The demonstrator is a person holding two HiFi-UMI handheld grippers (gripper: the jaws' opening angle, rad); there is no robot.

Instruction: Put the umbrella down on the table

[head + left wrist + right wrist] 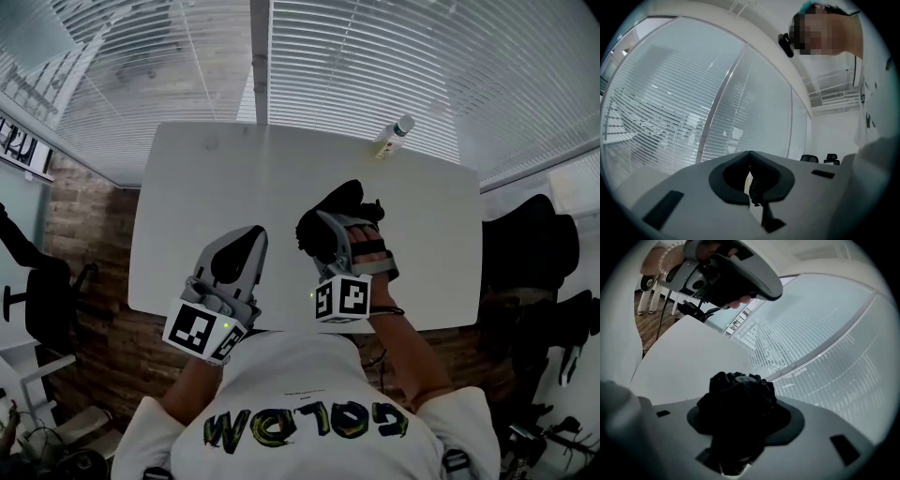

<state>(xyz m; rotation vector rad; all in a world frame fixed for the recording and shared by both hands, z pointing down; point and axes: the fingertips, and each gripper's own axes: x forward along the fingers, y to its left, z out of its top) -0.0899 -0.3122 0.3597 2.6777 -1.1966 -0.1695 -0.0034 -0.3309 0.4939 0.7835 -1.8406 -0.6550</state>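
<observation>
Roughly, the shirt print (309,427) reads "COLOM"; right tool (330,234) grips black umbrella (349,199).

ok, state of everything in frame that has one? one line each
umbrella: folded, held over the white table, not released
right hand-held gripper: shut on the umbrella
left hand-held gripper: shut, empty
bottle: capped, at the table's far edge
window blinds: lowered
</observation>
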